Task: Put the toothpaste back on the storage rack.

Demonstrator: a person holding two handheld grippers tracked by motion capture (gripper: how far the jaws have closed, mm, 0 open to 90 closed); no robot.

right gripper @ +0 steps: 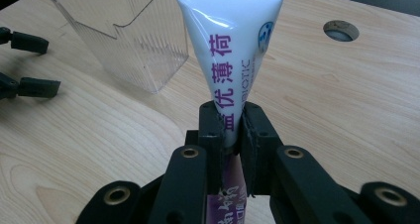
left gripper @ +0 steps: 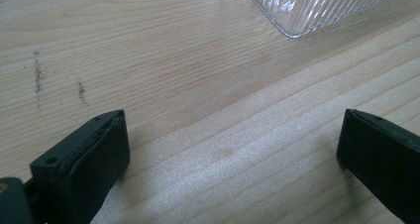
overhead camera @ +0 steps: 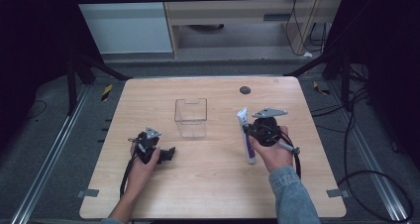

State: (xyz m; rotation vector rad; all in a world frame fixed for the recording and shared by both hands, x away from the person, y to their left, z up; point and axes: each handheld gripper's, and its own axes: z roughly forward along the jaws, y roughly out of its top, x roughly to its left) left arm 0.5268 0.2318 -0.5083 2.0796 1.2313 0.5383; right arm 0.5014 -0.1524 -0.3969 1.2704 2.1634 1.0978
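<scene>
A faded blue denim sleeve (overhead camera: 292, 194) covers the person's right forearm, the left forearm is bare, and each black hand-held gripper, left (overhead camera: 168, 153) and right (right gripper: 232, 127), carries brass-ringed pivot holes, a grey three-cornered plate and a black trailing cable.

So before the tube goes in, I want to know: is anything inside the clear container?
The clear container looks empty: the wooden table shows through its ribbed walls. The right gripper holds the tube beside it, outside.

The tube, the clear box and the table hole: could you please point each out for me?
tube (right gripper: 225, 40), right gripper view, on its white upper body.
clear box (overhead camera: 190, 119), high view, on its front wall.
table hole (overhead camera: 244, 90), high view, on its dark middle.
</scene>
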